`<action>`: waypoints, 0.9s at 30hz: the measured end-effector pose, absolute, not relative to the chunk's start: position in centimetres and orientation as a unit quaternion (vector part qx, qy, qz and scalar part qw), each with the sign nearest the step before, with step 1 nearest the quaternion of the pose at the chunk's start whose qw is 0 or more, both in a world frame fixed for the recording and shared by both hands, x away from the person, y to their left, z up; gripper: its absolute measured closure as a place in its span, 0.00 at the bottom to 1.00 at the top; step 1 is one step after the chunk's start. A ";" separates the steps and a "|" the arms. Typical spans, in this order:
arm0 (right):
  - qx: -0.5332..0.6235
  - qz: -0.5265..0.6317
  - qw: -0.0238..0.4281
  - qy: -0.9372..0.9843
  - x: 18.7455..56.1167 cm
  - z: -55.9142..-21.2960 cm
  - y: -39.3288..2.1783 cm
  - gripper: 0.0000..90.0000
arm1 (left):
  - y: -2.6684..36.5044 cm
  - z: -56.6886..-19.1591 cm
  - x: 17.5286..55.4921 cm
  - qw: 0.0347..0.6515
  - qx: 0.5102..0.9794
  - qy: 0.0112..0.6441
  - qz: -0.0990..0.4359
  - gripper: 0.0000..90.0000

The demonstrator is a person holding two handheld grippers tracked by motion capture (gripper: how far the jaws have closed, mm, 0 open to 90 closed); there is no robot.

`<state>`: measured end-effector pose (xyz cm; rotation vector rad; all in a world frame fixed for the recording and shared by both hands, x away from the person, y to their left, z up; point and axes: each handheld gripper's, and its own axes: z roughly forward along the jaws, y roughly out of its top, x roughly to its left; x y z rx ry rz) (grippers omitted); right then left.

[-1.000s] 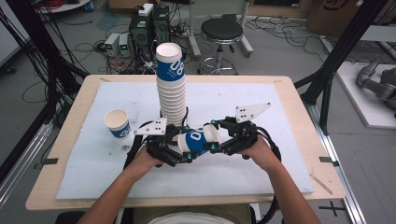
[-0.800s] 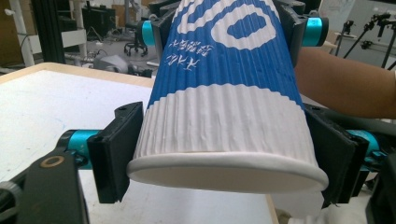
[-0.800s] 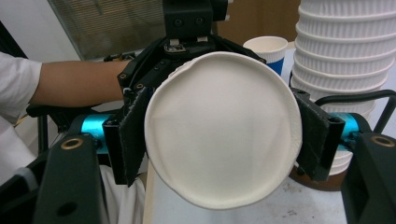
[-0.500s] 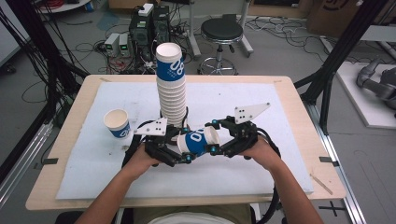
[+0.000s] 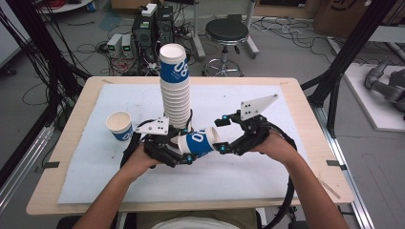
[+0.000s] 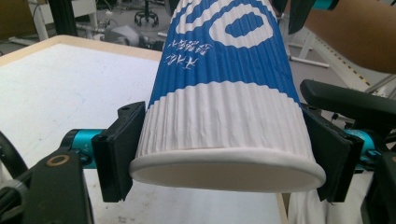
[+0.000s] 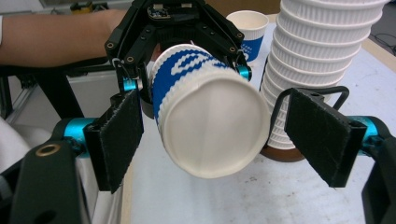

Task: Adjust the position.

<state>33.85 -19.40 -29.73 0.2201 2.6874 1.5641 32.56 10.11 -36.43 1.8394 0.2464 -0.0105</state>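
Observation:
A blue-and-white ribbed paper cup (image 5: 198, 142) lies on its side above the mat, between both hands. My left gripper (image 5: 184, 150) has just closed on it near the rim, and its pads press both sides of the cup (image 6: 224, 93). At the cup's base end, my right gripper (image 5: 223, 135) has just been opening. Its black pads (image 7: 116, 135) now stand apart from the cup's base (image 7: 210, 126), which sits between them untouched. A tall stack of the same cups (image 5: 174, 90) rises just behind the held cup.
One upright cup (image 5: 120, 125) stands at the left of the white mat (image 5: 267, 171). The stack (image 7: 317, 56) is close on the right in the right gripper view. The wooden table edge (image 5: 305, 95) borders the mat; a stool and cables lie beyond.
My right gripper's jaws have spread away from the cup's base and the hand has risen slightly. My left gripper's jaws have closed on the cup and hold it in place.

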 end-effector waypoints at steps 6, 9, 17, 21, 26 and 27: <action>0.046 0.462 0.006 0.886 34.3 -29.2 -18.1 0.22 | 9.7 -36.4 32.4 0.573 0.813 0.102 -0.006 0.25; 0.036 0.431 0.004 0.902 34.5 -29.5 -17.3 0.22 | 9.5 -36.5 32.3 0.562 0.821 0.097 -0.007 0.25; 0.019 0.396 -0.010 0.918 34.4 -30.4 -16.3 0.22 | 9.4 -36.6 32.2 0.556 0.826 0.089 -0.012 0.25; 0.015 0.391 -0.015 0.920 34.5 -30.6 -16.3 0.22 | 9.3 -36.5 32.2 0.555 0.828 0.084 -0.013 0.25; 0.010 0.379 -0.022 0.925 34.4 -30.9 -16.1 0.22 | 9.2 -36.6 32.1 0.549 0.832 0.081 -0.017 0.25; 0.007 0.379 -0.025 0.925 34.4 -31.0 -16.0 0.23 | 9.1 -36.6 32.0 0.547 0.833 0.080 -0.019 0.25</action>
